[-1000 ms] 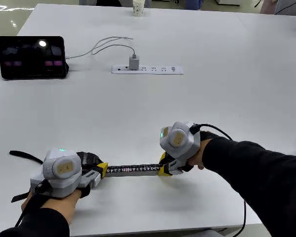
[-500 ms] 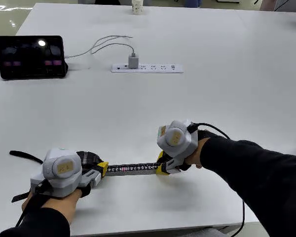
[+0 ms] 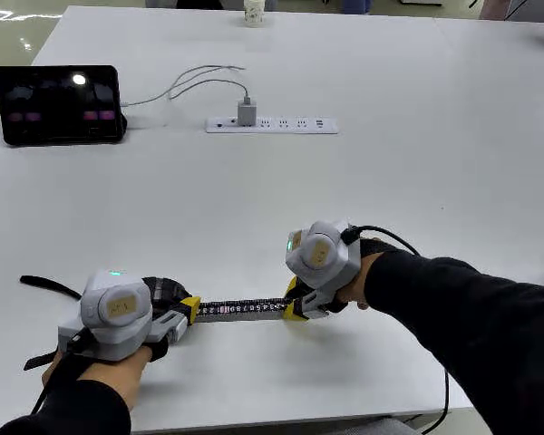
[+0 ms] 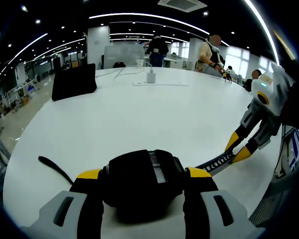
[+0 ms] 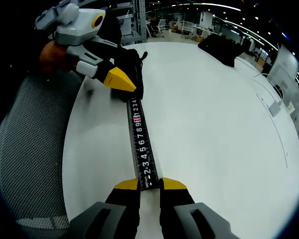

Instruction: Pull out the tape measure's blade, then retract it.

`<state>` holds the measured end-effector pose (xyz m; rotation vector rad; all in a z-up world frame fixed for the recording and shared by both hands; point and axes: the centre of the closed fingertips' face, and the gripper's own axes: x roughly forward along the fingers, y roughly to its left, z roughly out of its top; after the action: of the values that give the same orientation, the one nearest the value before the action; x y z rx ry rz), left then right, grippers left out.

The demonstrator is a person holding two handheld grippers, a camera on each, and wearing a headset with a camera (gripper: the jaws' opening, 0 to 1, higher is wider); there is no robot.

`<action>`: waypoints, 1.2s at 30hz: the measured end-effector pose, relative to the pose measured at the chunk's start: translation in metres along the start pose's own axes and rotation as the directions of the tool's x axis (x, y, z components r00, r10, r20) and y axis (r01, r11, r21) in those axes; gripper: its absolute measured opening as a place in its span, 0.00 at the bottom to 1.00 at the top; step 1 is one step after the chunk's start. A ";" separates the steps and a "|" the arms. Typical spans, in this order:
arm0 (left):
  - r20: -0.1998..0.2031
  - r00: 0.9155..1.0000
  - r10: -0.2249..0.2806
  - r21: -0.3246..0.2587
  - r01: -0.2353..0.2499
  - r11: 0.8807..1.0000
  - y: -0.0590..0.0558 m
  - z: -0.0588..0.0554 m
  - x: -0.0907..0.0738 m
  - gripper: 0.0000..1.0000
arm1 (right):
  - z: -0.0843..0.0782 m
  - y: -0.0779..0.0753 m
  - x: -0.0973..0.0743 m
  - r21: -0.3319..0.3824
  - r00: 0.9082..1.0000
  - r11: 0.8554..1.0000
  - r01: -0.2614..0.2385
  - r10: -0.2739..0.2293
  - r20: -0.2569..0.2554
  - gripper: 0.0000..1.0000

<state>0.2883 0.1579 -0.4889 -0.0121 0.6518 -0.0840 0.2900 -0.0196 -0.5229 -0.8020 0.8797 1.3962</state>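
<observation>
Between the jaws of the left gripper [image 4: 144,174], clamped from both sides, sits the black tape measure case [image 4: 139,191]. Its blade [image 5: 138,134] extends over the table [image 5: 214,124] into the right gripper [image 5: 149,185], jaws pinched on its tip.

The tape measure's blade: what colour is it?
Black blade with white numerals, best in the right gripper view.

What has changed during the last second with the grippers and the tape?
The right gripper, shut on the end of the blade, moved slightly toward the left gripper, so less blade lies exposed. The left gripper kept the case clamped in place; tablet and power strip did not move.
</observation>
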 end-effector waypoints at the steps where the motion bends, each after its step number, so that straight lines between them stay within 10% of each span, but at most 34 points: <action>1: 0.000 1.000 0.000 0.000 0.000 1.000 0.000 0.000 0.000 0.60 | 0.000 0.000 0.000 -0.002 1.000 1.000 0.001 -0.001 -0.001 0.11; 36: 0.003 1.000 -0.010 -0.007 0.010 1.000 -0.002 0.000 -0.001 0.60 | 0.012 0.002 0.007 -0.003 1.000 1.000 0.000 0.000 0.004 0.11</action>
<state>0.2875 0.1564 -0.4881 -0.0224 0.6489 -0.0916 0.2887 -0.0057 -0.5236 -0.8011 0.8750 1.3990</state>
